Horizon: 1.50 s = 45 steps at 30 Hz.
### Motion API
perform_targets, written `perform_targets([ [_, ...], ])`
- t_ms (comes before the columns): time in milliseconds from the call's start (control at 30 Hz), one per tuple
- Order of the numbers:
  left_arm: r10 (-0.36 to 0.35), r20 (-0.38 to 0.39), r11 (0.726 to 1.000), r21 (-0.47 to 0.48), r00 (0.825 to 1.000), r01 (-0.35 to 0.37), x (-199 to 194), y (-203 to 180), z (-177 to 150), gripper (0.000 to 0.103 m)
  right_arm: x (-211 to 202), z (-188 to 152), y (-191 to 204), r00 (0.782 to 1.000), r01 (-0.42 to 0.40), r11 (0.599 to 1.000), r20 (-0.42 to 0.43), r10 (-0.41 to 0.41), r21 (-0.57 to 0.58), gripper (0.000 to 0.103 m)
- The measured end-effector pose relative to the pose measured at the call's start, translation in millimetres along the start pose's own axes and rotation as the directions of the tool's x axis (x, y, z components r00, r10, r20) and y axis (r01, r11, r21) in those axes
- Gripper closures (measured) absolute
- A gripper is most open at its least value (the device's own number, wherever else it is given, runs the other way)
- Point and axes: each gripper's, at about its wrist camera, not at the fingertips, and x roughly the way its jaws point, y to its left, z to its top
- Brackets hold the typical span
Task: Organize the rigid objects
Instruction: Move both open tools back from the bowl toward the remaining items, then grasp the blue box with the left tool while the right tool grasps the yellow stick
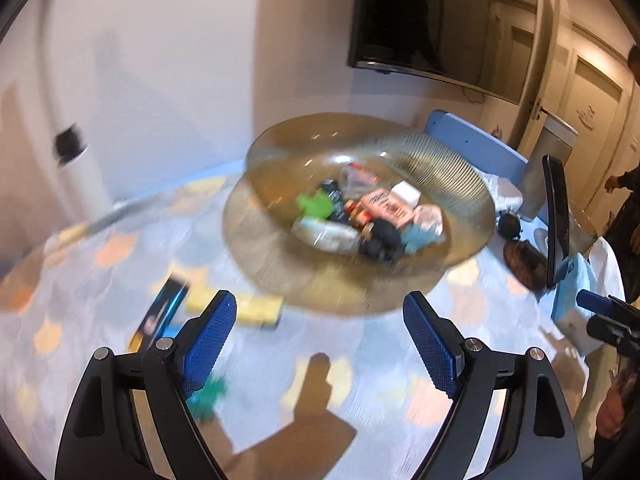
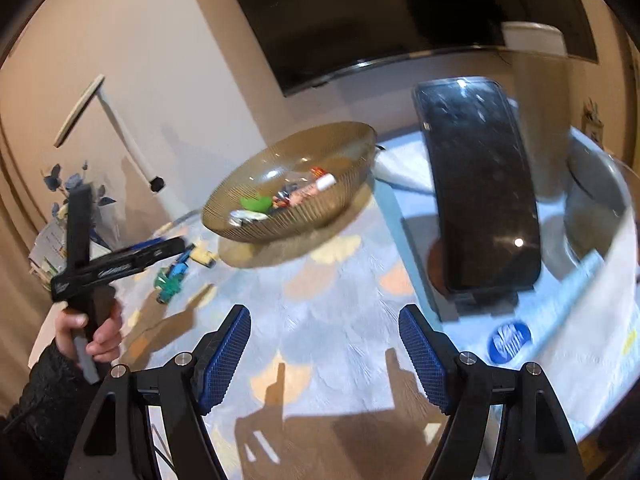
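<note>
A ribbed amber glass bowl [image 1: 440,168] stands mid-table and holds several small items, among them a green toy [image 1: 314,204] and a red-and-white packet [image 1: 386,208]. It also shows in the right wrist view [image 2: 344,196]. My left gripper [image 1: 320,340] is open and empty, held above the patterned tablecloth in front of the bowl. A dark blue box [image 1: 160,312], a yellow block [image 1: 256,308] and a green toy vehicle [image 1: 208,394] lie on the cloth near its left finger. My right gripper [image 2: 325,352] is open and empty over the cloth. The left gripper also shows in the right wrist view [image 2: 176,246], held in a hand.
A black phone on a stand [image 2: 480,192] rises to the right of the bowl, on a tissue pack [image 2: 516,332]. A grey metal bowl [image 2: 600,208] sits at the far right. A wall TV [image 1: 432,20], a blue chair back [image 1: 476,144] and a floor lamp [image 2: 120,128] lie beyond the table.
</note>
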Motion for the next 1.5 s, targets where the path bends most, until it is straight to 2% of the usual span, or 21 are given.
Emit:
perform_targets([
  [100, 0.014, 0.003, 0.999, -0.038, 1.000, -0.014, -9.8, 12.0, -23.1, 0.018, 9.3, 3.4, 6.3, 1.000, -0.008, 1.000, -0.022, 0.008, 0.005, 0.028],
  [233, 0.038, -0.007, 0.996, -0.079, 0.999, -0.038, -23.4, 30.2, -44.4, 0.018, 19.1, 3.4, 30.5, 0.999, -0.015, 0.998, -0.037, 0.013, -0.061, 0.028],
  [433, 0.123, -0.005, 0.977, -0.175, 0.992, -0.122, -64.8, 86.0, -78.2, 0.020, 51.0, 2.5, 89.4, 0.987, -0.121, 0.981, -0.122, 0.103, -0.148, 0.028],
  [567, 0.170, -0.011, 0.961, -0.219, 0.985, -0.168, -89.3, 117.2, -91.5, 0.020, 93.3, 11.4, 136.9, 0.977, -0.107, 0.971, -0.202, 0.064, -0.214, 0.027],
  [667, 0.229, 0.000, 0.955, -0.195, 0.973, -0.225, -120.1, 131.6, -91.3, 0.020, 120.3, 18.3, 157.2, 0.960, -0.166, 0.966, -0.254, 0.113, -0.199, 0.027],
  [733, 0.295, 0.024, 0.944, -0.160, 0.955, -0.287, -155.8, 140.8, -87.8, 0.019, 132.1, 22.9, 168.6, 0.959, -0.178, 0.964, -0.256, 0.124, -0.199, 0.027],
  [800, 0.345, 0.046, 0.930, -0.154, 0.937, -0.335, -184.2, 149.3, -85.9, 0.019, 147.9, 26.4, 179.8, 0.961, -0.153, 0.967, -0.259, 0.098, -0.202, 0.027],
  [867, 0.380, 0.018, 0.913, -0.166, 0.925, -0.372, -200.1, 161.8, -81.0, 0.020, 161.9, 25.8, 188.5, 0.949, -0.187, 0.967, -0.285, 0.133, -0.172, 0.028],
  [900, 0.383, 0.008, 0.910, -0.176, 0.924, -0.376, -199.2, 164.5, -80.3, 0.020, 166.6, 23.5, 193.3, 0.940, -0.219, 0.962, -0.298, 0.164, -0.160, 0.030],
  [967, 0.362, 0.019, 0.915, -0.198, 0.932, -0.351, -184.8, 163.4, -82.2, 0.020, 170.0, 19.0, 203.2, 0.940, -0.228, 0.955, -0.298, 0.166, -0.188, 0.037],
  [1000, 0.342, 0.023, 0.923, -0.196, 0.939, -0.331, -172.5, 159.4, -84.6, 0.022, 169.4, 17.7, 206.9, 0.948, -0.206, 0.954, -0.285, 0.140, -0.216, 0.037],
  [1067, 0.277, -0.005, 0.940, -0.205, 0.961, -0.272, -136.0, 154.7, -87.9, 0.033, 170.4, 19.1, 212.5, 0.975, -0.105, 0.949, -0.218, 0.040, -0.298, 0.037],
  [1100, 0.242, -0.025, 0.945, -0.222, 0.970, -0.241, -118.2, 154.0, -88.0, 0.035, 171.7, 21.3, 212.8, 0.983, -0.062, 0.944, -0.186, 0.001, -0.323, 0.037],
  [1167, 0.161, -0.058, 0.953, -0.251, 0.985, -0.171, -79.9, 151.0, -83.4, 0.037, 175.8, 28.0, 204.6, 0.989, 0.009, 0.944, -0.134, -0.057, -0.330, 0.037],
  [1200, 0.126, -0.065, 0.958, -0.253, 0.990, -0.139, -64.8, 146.3, -80.5, 0.037, 178.6, 31.1, 197.8, 0.989, 0.013, 0.950, -0.138, -0.058, -0.311, 0.037],
  [1300, 0.072, -0.098, 0.974, -0.207, 0.993, -0.091, -33.1, 122.0, -74.9, 0.039, 197.0, 38.1, 179.1, 0.977, -0.039, 0.975, -0.212, -0.009, -0.219, 0.037],
  [1367, 0.118, -0.129, 0.981, -0.139, 0.985, -0.136, -12.3, 103.0, -73.6, 0.039, 209.0, 41.0, 175.2, 0.972, -0.041, 0.980, -0.234, -0.006, -0.196, 0.038],
  [1400, 0.124, -0.125, 0.980, -0.141, 0.984, -0.142, -8.7, 102.0, -73.8, 0.039, 212.8, 42.3, 175.6, 0.971, -0.043, 0.980, -0.238, -0.004, -0.194, 0.038],
  [1500, 0.081, -0.062, 0.965, -0.244, 0.995, -0.094, -20.4, 120.7, -74.9, 0.039, 228.3, 47.6, 180.7, 0.968, -0.049, 0.980, -0.251, 0.000, -0.191, 0.038],
])
